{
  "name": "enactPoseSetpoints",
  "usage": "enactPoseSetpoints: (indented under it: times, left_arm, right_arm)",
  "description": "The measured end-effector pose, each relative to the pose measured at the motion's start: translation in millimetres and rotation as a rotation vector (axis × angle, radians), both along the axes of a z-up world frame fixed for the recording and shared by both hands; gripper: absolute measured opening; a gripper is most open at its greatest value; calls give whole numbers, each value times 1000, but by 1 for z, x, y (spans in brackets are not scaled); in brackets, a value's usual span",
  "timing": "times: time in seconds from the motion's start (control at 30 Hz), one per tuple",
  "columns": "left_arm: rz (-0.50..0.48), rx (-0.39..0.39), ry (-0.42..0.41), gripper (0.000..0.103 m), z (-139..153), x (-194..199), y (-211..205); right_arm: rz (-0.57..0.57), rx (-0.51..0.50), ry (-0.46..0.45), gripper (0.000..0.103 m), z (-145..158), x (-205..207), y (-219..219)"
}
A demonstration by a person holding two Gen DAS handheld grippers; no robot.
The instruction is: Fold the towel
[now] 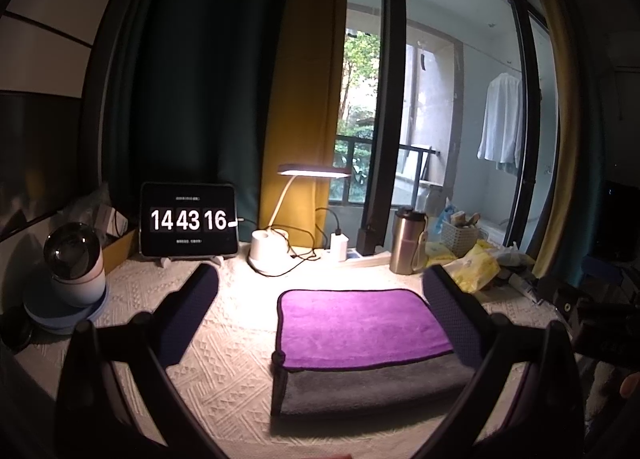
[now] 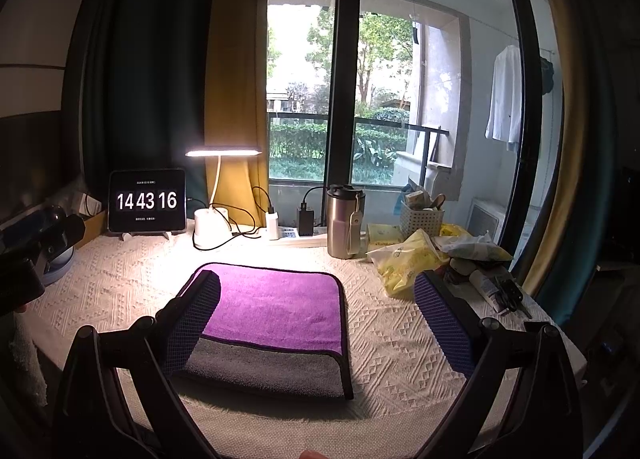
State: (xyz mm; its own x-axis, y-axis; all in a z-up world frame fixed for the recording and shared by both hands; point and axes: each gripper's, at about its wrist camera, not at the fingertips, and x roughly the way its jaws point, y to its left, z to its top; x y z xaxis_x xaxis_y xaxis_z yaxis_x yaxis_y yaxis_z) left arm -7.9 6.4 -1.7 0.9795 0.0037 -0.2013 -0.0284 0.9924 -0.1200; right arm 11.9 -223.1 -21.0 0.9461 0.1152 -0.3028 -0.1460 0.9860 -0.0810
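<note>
The towel (image 1: 360, 327) lies folded on the white patterned tablecloth (image 1: 224, 363), purple side up with a grey layer showing along its near edge. It also shows in the right wrist view (image 2: 276, 307). My left gripper (image 1: 320, 291) is open and empty, held above the table with the towel between and below its fingers. My right gripper (image 2: 316, 299) is open and empty, its left finger (image 2: 192, 319) over the towel's left part. Neither gripper touches the towel.
A tablet clock (image 1: 188, 219) and a lit desk lamp (image 1: 280, 235) stand at the back. A steel tumbler (image 1: 406, 241), a white basket (image 1: 460, 235) and yellow bags (image 1: 476, 267) are at the back right. A round humidifier (image 1: 78, 271) sits at the left.
</note>
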Motion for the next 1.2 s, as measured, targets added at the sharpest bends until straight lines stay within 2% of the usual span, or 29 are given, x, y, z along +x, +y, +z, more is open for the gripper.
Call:
enactPoseSetpoints:
  times: [1.2]
  left_arm:
    - [-21, -11, 27, 103, -1, 8, -2]
  right_arm:
    - [-2, 5, 17, 100, -1, 7, -4]
